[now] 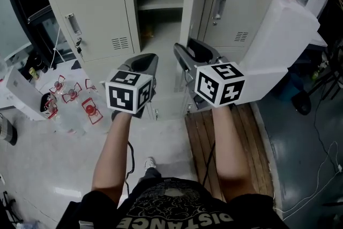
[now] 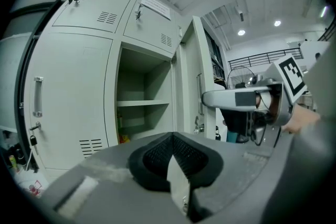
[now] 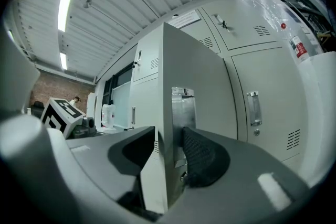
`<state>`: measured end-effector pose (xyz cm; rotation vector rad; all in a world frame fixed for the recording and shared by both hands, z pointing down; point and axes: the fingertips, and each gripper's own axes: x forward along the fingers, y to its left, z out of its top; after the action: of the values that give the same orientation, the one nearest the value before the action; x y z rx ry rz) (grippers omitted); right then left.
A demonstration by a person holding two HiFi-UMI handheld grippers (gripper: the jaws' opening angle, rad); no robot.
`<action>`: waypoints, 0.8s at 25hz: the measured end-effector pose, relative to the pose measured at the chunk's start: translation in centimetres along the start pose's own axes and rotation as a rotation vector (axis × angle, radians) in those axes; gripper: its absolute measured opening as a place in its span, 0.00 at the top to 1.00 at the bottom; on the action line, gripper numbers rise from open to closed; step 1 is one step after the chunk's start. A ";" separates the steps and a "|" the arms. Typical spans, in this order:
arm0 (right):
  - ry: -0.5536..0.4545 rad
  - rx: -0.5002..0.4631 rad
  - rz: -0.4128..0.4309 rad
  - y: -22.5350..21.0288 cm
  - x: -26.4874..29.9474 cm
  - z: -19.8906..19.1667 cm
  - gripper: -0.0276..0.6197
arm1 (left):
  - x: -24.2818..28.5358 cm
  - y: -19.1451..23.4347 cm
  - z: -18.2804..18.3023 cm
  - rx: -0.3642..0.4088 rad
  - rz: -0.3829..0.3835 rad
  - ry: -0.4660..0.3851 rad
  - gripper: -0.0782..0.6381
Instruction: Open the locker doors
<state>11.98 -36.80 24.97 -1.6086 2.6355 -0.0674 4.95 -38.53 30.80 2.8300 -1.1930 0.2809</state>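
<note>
1. Standing by the lockers, I see the middle locker door (image 1: 194, 2) already swung out, with its shelf exposed.
2. The right hand-held gripper (image 3: 169, 139) straddles that door's free edge, and its pads seem to press on both faces beside the latch plate.
3. The left hand-held gripper (image 2: 176, 140) hovers just beside it, jaws together on nothing.
4. The left locker door (image 1: 94, 8) and the right locker door (image 1: 238, 2) are shut, so most of the job looks undone.

Dimmish light fr. ceiling tubes (image 3: 67, 0); fisheye warp + black corners, gripper views.
</note>
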 end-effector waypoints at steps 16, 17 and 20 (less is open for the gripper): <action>-0.041 0.004 -0.089 -3.2 -4.1 0.5 0.73 | 2.9 -4.5 0.8 0.029 -0.123 -0.005 0.89; -0.045 0.005 -0.098 -3.5 -4.5 0.5 0.73 | 3.1 -4.9 0.8 0.032 -0.132 -0.004 0.89; -0.054 0.007 -0.124 -4.4 -5.5 0.6 0.73 | 3.6 -5.9 0.8 0.038 -0.157 -0.001 0.89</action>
<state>18.45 -33.92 24.82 -1.7447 2.4911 -0.0375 11.77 -37.00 30.83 2.9359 -0.9681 0.2959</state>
